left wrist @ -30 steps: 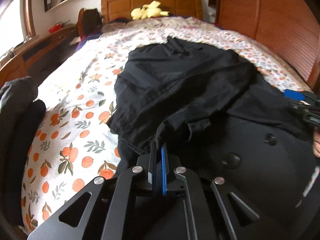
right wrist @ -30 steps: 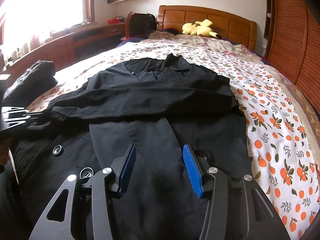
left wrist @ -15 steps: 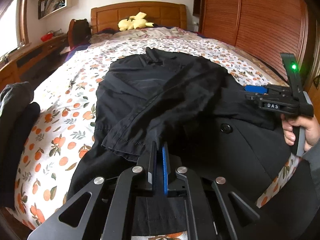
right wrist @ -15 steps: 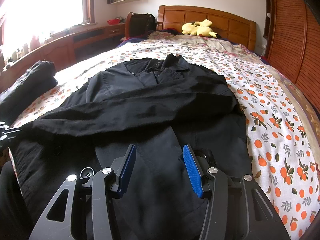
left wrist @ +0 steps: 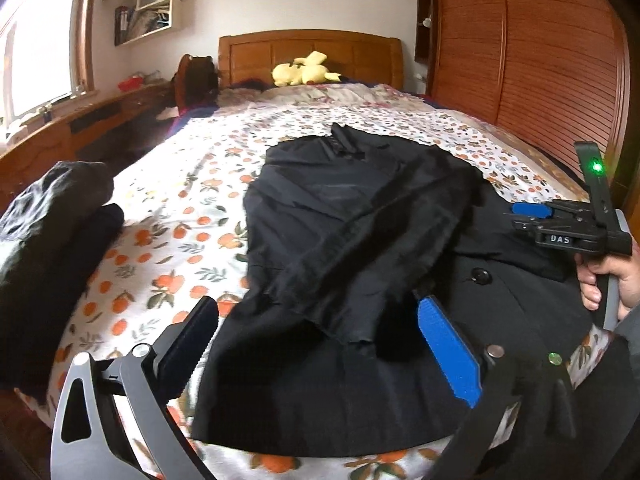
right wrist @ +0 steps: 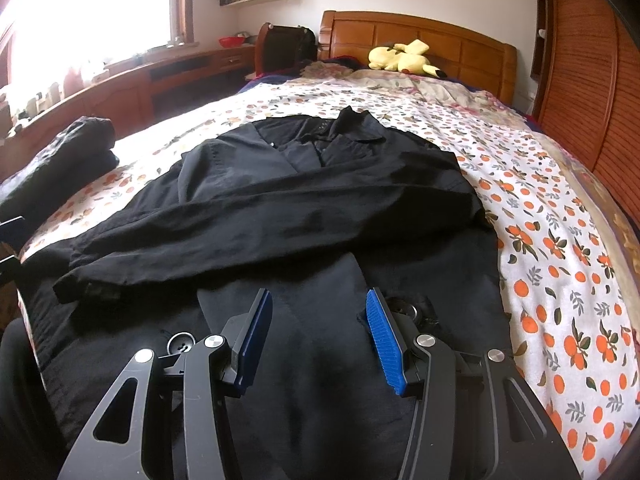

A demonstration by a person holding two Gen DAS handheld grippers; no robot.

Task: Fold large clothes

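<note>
A large black coat [left wrist: 360, 232] [right wrist: 320, 200] lies spread on the bed, collar toward the headboard. One sleeve [right wrist: 248, 236] is folded across its front, the cuff [left wrist: 352, 324] lying at the near left. My left gripper [left wrist: 316, 320] is open, its jaws either side of the cuff, holding nothing. My right gripper [right wrist: 318, 312] is open and empty, just above the coat's lower front, near large buttons [right wrist: 180, 346]. The right gripper also shows in the left wrist view [left wrist: 532, 216], at the coat's right edge.
The bed has an orange-print sheet [right wrist: 560, 264] and a wooden headboard [right wrist: 420, 48] with a yellow plush toy [right wrist: 404, 58]. A pile of dark folded clothes [left wrist: 44, 248] sits at the bed's left edge. A wooden desk [right wrist: 140, 84] stands left, a slatted wardrobe [left wrist: 540, 60] right.
My left gripper was shut on the sleeve cuff and has opened, letting the sleeve drop across the coat. The left gripper pulled back and up. The right gripper has not moved.
</note>
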